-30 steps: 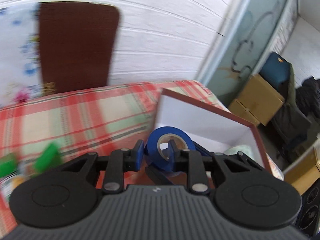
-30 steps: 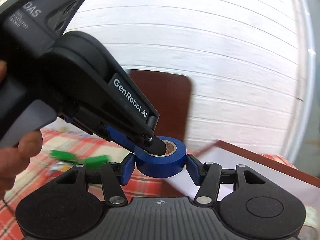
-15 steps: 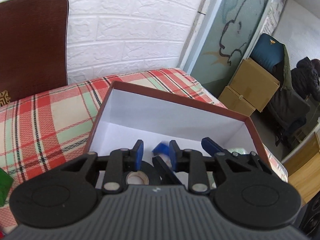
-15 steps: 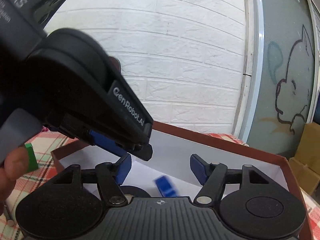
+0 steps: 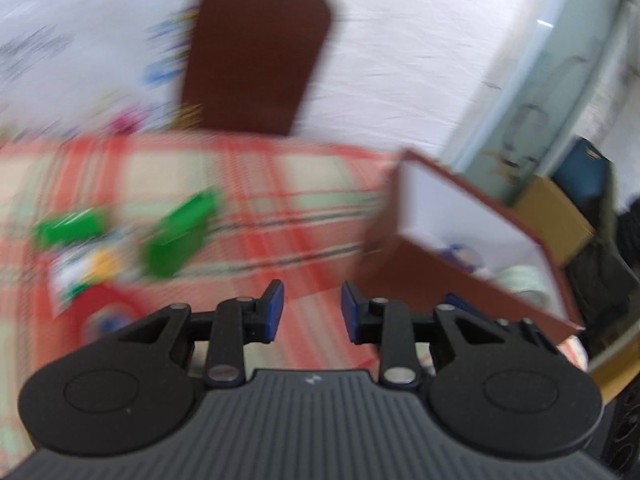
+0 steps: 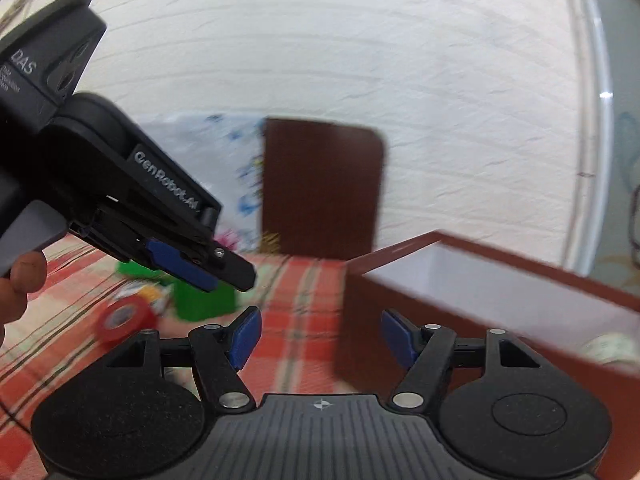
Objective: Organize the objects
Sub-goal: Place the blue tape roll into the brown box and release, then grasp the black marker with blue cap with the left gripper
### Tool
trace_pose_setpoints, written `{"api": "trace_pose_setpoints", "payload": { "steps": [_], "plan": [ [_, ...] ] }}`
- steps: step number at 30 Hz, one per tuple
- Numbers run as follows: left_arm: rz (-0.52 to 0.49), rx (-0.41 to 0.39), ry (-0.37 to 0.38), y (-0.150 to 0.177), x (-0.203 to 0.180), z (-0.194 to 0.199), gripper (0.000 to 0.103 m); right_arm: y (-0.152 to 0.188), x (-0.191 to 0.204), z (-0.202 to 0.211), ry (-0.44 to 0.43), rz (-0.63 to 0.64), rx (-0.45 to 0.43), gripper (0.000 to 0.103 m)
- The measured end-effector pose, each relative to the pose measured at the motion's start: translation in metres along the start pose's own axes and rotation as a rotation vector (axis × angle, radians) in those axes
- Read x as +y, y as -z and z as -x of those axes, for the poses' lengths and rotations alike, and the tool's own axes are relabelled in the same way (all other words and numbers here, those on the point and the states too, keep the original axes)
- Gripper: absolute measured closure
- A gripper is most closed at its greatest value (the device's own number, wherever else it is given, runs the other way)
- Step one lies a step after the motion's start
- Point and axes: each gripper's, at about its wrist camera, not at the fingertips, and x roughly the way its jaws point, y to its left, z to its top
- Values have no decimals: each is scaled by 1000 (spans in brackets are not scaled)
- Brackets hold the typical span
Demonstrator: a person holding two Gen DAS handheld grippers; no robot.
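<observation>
Holding: nothing in either hand; your left tongs stand with a clear gap between the blue pads, and your right tongs gape wider, both empty.
Left tongs position: hovering over the plaid tabletop, aimed at the bare cloth between the clutter and the box.
Right tongs position: low over the same cloth, with the box's near corner just beside the right pad.
Box: the brown box with a white inside sits to your right; a blue tape roll and a pale roll already lie in it.
Loose items: a red tape roll lies on the cloth to your left, near the green pieces and some blurred packaging; too smeared to name further.
Background: a dark brown chair back stands against the white brick wall.
Step in hand: I judge you are between drops, turned toward the next loose item.
Next move: swing left, settle the blur, open over the red roll or a green piece, and straddle it squarely before closing.
</observation>
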Motion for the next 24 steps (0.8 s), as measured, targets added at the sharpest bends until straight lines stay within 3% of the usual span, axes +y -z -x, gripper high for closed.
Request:
{"api": "trace_pose_setpoints", "payload": {
  "steps": [4,10,12,16,18,19,21,24],
  "plan": [
    [124,46,-72,17,51,12,70,1,45,-8,-111,58,78,38],
    [212,90,-76,40,86,16,70,12,80,-38,-210,67,252,45],
    [228,102,-66,45,90,14,70,15,83,-51,-224,61,314,68],
    [242,111,-36,49,91,11,65,13,78,-53,-212,30,330,78],
    [244,107,-26,50,85,11,47,12,70,-51,-157,-33,329,83],
    [241,105,-22,50,81,8,44,14,63,-47,-138,-87,337,89],
    [228,109,-8,50,71,2,41,19,47,-40,-126,-217,366,88],
    [210,133,21,50,53,-12,40,26,29,-29,-205,-392,393,88]
  ]
}}
